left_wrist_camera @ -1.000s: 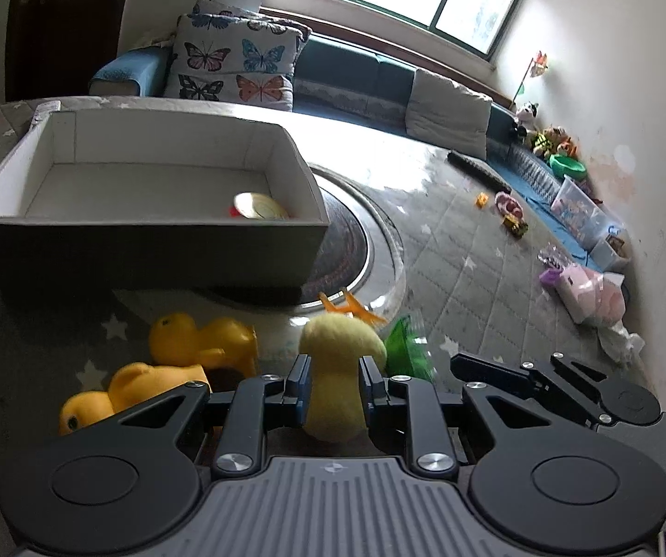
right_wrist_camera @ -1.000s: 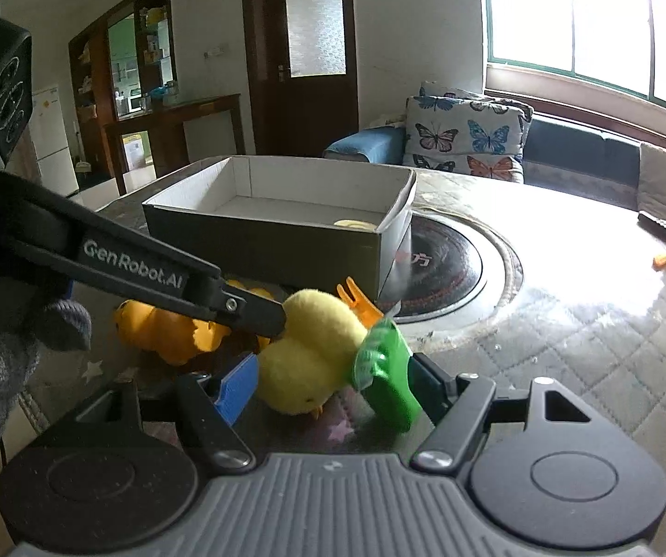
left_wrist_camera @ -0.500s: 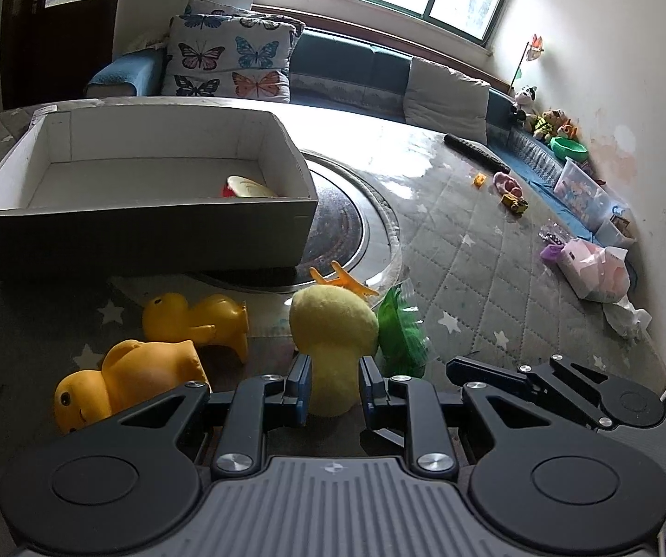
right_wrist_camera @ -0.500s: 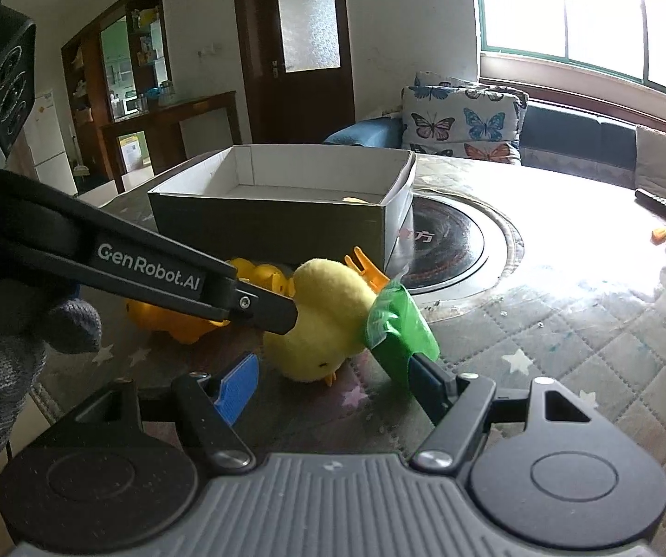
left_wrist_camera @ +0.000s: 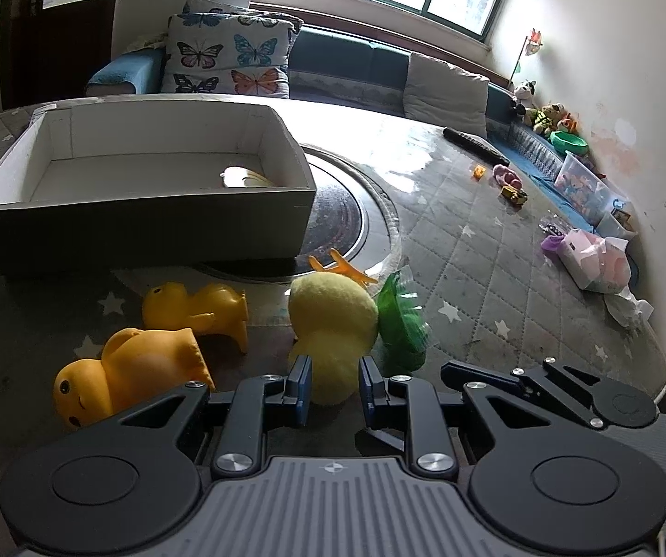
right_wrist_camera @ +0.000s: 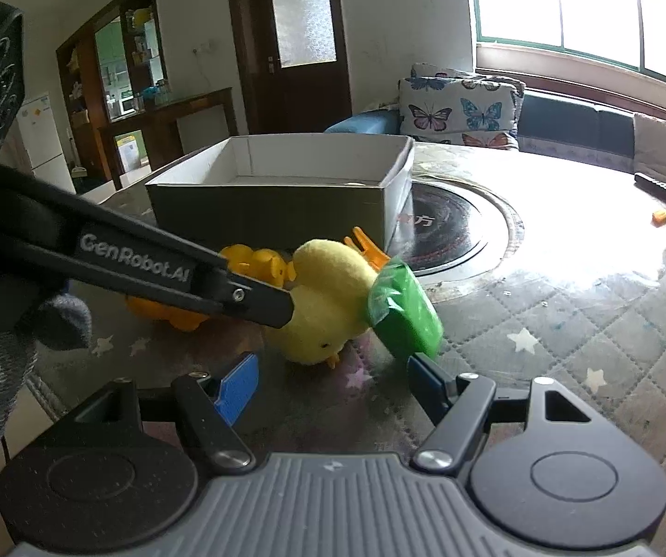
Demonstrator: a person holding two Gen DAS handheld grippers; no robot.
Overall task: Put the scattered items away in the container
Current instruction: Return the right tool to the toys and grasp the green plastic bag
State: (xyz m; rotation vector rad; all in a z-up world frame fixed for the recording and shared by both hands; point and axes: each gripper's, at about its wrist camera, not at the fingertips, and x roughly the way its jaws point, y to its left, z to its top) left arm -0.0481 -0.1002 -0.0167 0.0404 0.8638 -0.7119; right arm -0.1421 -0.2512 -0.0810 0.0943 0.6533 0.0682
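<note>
The left hand-held gripper (left_wrist_camera: 331,383) is clamped on the yellow plush chick (left_wrist_camera: 333,325), its blue pads pressed against the lower end of the toy. The right hand-held gripper (right_wrist_camera: 333,383) has its jaws wide apart, holding nothing, just short of the chick and the green wrapped packet (right_wrist_camera: 404,313).

The chick lies on the quilted worktop (left_wrist_camera: 495,269) in front of the cardboard box (left_wrist_camera: 147,232). The packet touches its right side in the left wrist view. Two orange rubber ducks lie on their sides to the left: the nearer duck (left_wrist_camera: 128,376) is partly covered by the gripper frame, the farther duck (left_wrist_camera: 193,308) is just behind it. A round dark hotplate (left_wrist_camera: 346,218) sits inset in the worktop, partly under the box.

A pale item (left_wrist_camera: 244,176) inside the box is too cut off by the wall to identify.

The chick's long axis runs away from the left gripper toward the box, its orange feet (left_wrist_camera: 342,267) at the far end. In the right wrist view its face points down at the worktop.
</note>
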